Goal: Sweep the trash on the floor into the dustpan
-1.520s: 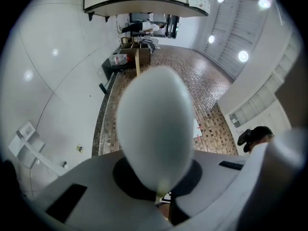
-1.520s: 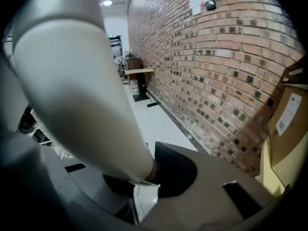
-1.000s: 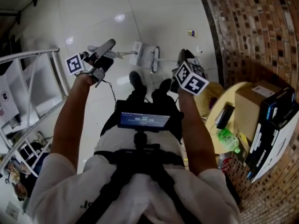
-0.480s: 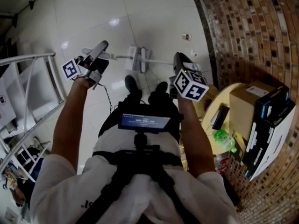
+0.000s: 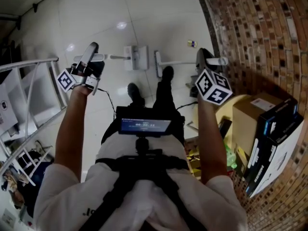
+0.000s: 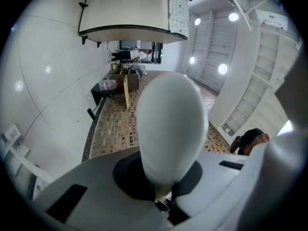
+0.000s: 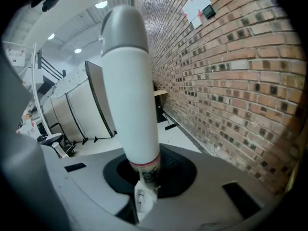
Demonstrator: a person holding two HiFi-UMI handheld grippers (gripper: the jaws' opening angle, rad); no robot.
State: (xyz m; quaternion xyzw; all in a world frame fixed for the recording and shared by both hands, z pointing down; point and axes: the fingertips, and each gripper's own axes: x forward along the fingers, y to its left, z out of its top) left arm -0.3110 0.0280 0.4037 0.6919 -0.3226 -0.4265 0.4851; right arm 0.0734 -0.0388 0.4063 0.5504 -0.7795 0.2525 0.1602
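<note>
Head view: the brick wall (image 5: pixel 260 32) runs down the right side. The right gripper (image 5: pixel 206 59) is just beside the wall, clamped on the broom handle (image 5: pixel 219 60). That handle runs away from the wall to the broom head (image 5: pixel 158 64) on the white floor (image 5: pixel 159 13). The dustpan (image 5: pixel 134 57) sits just beyond the broom head, farther from the wall. Its handle (image 5: pixel 113 57) reaches on to the left gripper (image 5: pixel 89 57), the thing farthest from the wall. A small piece of trash (image 5: pixel 192 44) lies on the floor close to the foot of the wall, apart from the broom head and outside the dustpan. A cardboard box (image 5: pixel 248 114) stands against the wall, nearer the person.

Left gripper view: the left gripper (image 6: pixel 163 201) has its jaws fully together around the base of the rounded white dustpan handle (image 6: pixel 168 124), which fills the centre. The brick wall (image 6: pixel 120 124) shows low beyond it.

Right gripper view: the right gripper (image 7: pixel 142 196) has narrow jaws that have just been closing, with the white, grey-capped broom handle (image 7: pixel 130 90) pinched between them. The brick wall (image 7: pixel 231 81) rises close on the right.
</note>
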